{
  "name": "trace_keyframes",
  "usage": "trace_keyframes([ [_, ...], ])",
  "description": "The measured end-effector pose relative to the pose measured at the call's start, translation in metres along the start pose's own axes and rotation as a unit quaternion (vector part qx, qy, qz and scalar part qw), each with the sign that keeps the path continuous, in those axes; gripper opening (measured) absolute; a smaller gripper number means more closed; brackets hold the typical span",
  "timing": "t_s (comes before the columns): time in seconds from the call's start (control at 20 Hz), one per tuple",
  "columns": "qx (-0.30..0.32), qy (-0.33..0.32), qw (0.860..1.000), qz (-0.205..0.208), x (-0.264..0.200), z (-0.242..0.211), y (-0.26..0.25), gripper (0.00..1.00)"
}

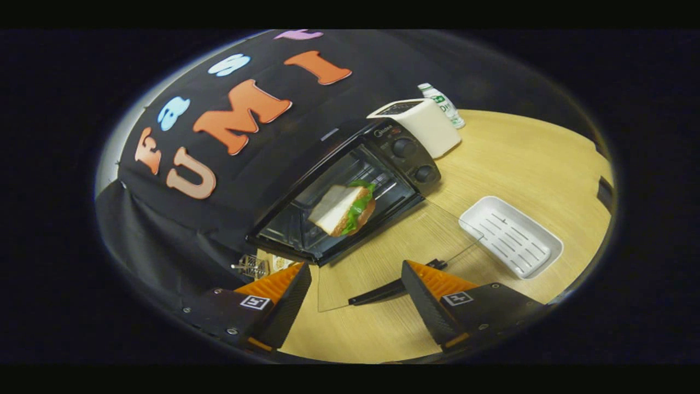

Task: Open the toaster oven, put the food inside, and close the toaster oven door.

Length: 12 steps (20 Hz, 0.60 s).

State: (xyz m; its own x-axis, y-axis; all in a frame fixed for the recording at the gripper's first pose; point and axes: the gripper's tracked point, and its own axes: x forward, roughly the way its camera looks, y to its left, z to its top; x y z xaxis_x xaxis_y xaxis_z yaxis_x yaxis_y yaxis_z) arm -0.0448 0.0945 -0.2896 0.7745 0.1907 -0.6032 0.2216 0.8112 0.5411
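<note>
Gripper point(355, 284) tilted, fingers apart and empty.
Beyond them, a lettuce sandwich point(344, 208) sits inside the black toaster oven point(350, 186), glass door point(383, 251) down.

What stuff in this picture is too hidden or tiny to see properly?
- Sandwich in the toaster oven, gripper view: its far side is hidden by its own bread.
- Bottle: lower part hidden behind the white toaster; label too small.
- Small wire thing: partly hidden by one finger of the open tongs.
- Oven dials: markings too small.
</note>
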Motion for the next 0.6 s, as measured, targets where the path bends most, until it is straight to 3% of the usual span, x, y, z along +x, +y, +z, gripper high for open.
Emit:
trace_keyframes([
  [0.15,-0.095,0.006,0.995,-0.026,-0.010,-0.021,-0.016,0.98],
  [0.35,-0.200,0.026,0.977,-0.069,-0.008,-0.050,-0.042,0.99],
  [0.6,-0.273,0.050,0.955,-0.102,0.019,-0.069,-0.066,0.99],
])
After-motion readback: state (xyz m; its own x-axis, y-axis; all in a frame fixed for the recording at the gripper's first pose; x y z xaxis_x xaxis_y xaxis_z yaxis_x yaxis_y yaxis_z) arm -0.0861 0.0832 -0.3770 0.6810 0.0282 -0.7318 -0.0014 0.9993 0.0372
